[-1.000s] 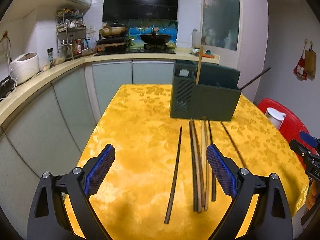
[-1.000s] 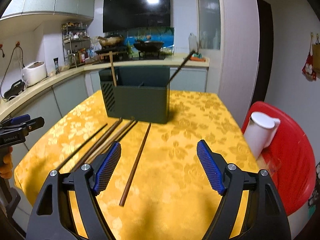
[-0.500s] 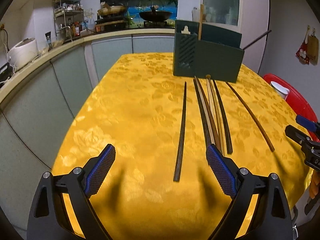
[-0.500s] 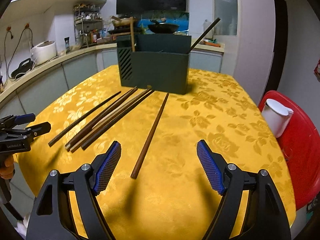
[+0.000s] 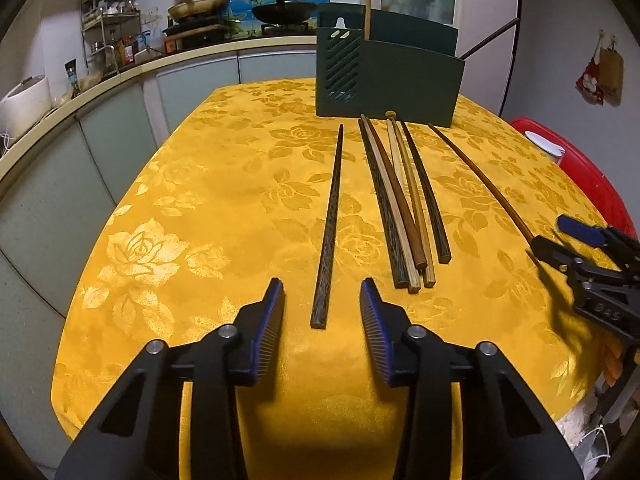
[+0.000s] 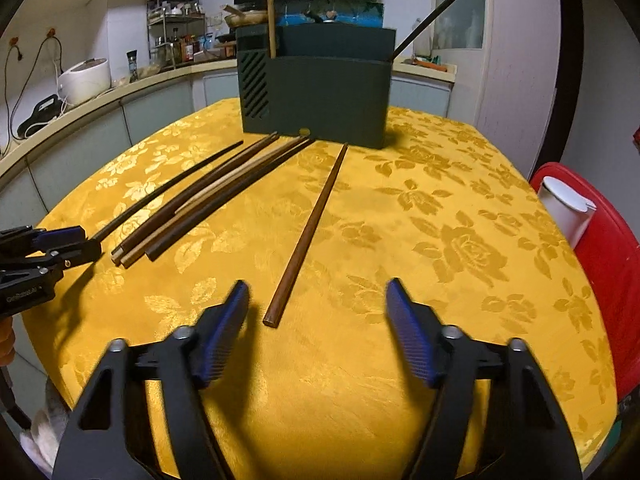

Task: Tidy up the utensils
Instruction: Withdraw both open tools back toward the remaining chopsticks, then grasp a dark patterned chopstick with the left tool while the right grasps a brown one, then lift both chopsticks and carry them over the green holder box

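Yellow cloth: gold floral fabric [image 5: 224,184] covers the tabletop and carries all loose chopsticks.
Holder: dark green box [image 5: 408,88] stands upright at the far side of the tabletop; one pale stick [image 5: 367,4] and one dark stick [image 5: 490,38] rise out of its top.
Bundle: five chopsticks [image 5: 404,204] lie side by side, touching, far ends near the foot of the holder, near ends toward the cameras.
Dark chopstick: single dark stick [image 5: 330,224] lies apart, left of the bundle in the left wrist view, near end between the blue pads.
Brown chopstick: single brown stick [image 6: 310,228] lies apart, right of the bundle in the right wrist view, near end just inside the left pad.
Left tongs: left tongs [image 5: 322,300] are low over the cloth; jaws have just been closing and are partly open, with clear gaps to the dark chopstick on both sides; nothing gripped.
Right tongs: right tongs [image 6: 316,304] are low over the cloth; jaws have just been closing and are about half open, blurred; pads are clear of the brown chopstick; nothing gripped.
Stool: red seat [image 6: 600,236] beside the tabletop carries a white jug [image 6: 564,212].
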A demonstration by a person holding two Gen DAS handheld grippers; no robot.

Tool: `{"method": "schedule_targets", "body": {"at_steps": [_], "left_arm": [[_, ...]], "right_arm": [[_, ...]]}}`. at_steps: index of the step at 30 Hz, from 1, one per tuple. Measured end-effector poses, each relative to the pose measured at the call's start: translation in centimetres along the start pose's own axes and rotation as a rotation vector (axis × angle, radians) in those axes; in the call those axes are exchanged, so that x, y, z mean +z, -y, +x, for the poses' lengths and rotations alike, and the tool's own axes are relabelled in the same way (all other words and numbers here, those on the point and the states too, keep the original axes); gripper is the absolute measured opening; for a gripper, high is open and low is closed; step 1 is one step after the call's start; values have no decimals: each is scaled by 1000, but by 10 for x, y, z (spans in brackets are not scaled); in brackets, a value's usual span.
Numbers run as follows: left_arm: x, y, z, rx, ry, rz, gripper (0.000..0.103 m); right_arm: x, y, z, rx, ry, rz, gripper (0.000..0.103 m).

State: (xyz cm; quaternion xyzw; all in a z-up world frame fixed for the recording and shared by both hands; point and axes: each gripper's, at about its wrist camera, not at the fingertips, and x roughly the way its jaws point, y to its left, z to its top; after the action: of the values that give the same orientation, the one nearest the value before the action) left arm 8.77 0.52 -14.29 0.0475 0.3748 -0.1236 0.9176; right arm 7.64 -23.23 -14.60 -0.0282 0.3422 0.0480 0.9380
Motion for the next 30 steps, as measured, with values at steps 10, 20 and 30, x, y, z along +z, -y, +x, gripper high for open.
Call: {"method": "schedule_targets", "body": {"at_steps": [10,20,30], "left_arm": [[-3,3,-1,4,21,12,10],[-1,3,-2,-15,10,4,7],[20,-4,-36,-16,95,-4,7]], "right_arm": [[-1,-11,-1,44,39,-3,22],[4,-1,2,58,6,28,8],[27,18,-40,45,100,57,8]]}}
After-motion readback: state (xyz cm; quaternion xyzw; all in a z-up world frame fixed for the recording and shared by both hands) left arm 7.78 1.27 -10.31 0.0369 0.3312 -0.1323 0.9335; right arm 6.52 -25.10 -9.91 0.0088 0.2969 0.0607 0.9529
